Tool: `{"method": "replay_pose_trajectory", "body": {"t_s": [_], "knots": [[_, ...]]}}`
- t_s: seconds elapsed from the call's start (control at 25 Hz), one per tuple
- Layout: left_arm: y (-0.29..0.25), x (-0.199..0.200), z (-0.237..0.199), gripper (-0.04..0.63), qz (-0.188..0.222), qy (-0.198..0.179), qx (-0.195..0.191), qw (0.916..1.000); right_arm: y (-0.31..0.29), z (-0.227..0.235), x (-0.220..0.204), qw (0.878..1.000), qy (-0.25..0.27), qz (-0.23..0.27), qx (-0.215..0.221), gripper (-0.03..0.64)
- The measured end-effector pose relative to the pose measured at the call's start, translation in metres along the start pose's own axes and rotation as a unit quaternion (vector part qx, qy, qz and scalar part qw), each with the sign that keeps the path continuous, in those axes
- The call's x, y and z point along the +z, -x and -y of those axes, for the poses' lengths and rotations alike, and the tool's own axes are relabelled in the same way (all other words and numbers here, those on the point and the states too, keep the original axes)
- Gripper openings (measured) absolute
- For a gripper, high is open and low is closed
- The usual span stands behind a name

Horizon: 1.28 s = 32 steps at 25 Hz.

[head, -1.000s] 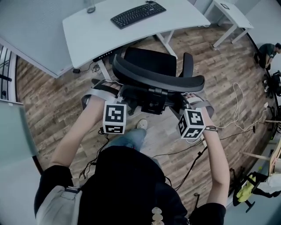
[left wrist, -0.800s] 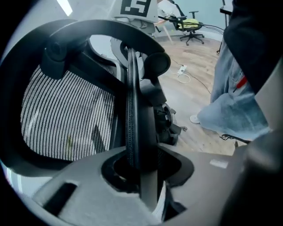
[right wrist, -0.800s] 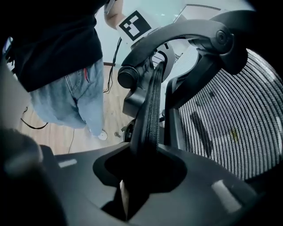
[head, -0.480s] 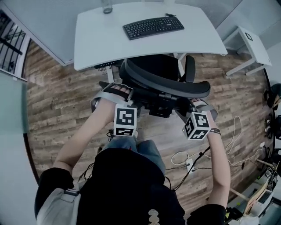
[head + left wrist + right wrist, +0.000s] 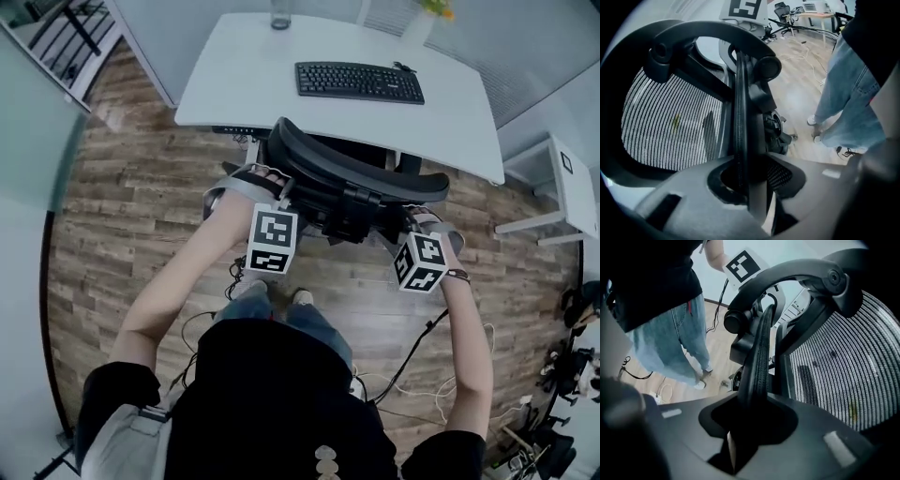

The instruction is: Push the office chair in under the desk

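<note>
Pushing step is mostly done, by the look of it. The black mesh-back office chair (image 5: 356, 173) sits with its seat partly under the white desk (image 5: 244, 80), backrest just outside the front edge. The left gripper (image 5: 750, 183) and right gripper (image 5: 750, 423) each clamp one side rim of the backrest, forearms stretched forward. Next probably needs an even shove from both sides so it doesn't swivel.

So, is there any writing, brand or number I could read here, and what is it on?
No text reads legibly anywhere.
Keyboard: key legends too small to read.
Left marker cube and right marker cube: black-and-white square patterns, not letters.
Office chair: no label shows.
</note>
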<state>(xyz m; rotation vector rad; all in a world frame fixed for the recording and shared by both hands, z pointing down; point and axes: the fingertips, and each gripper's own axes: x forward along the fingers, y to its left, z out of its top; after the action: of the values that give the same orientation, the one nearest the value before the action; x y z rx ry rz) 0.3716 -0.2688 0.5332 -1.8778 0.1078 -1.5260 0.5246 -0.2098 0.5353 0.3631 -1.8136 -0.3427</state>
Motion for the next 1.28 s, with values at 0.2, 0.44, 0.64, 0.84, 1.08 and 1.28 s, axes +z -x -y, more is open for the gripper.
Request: {"method": "replay_pose_trajectory", "body": {"t_s": [0.2,0.44,0.64,0.84,1.08,1.28], "knots": [[-0.007,0.016,-0.011,0.106,-0.019,0.030,0.003,0.9994,0.002,0.016,-0.024,0.999,0.033,0.014,0.008,0.112],[-0.012,0.022,-0.015,0.106,-0.034,0.053,0.001,0.9980,-0.002,0.026,-0.035,0.998,0.058,0.023,0.013,0.112],[-0.013,0.022,-0.017,0.109,-0.036,0.060,0.003,0.9975,-0.003,0.031,-0.036,0.997,0.064,0.027,0.013,0.114],[-0.013,0.024,-0.021,0.114,-0.035,0.059,0.016,0.9975,-0.001,0.033,-0.038,0.997,0.067,0.027,0.007,0.117],[-0.009,0.025,-0.025,0.131,-0.029,0.059,0.062,0.9959,0.000,0.030,-0.039,0.996,0.083,0.023,-0.006,0.149],[0.005,0.020,-0.028,0.170,-0.031,0.059,0.123,0.9901,0.015,0.028,-0.031,0.997,0.063,0.041,-0.022,0.198]]}}
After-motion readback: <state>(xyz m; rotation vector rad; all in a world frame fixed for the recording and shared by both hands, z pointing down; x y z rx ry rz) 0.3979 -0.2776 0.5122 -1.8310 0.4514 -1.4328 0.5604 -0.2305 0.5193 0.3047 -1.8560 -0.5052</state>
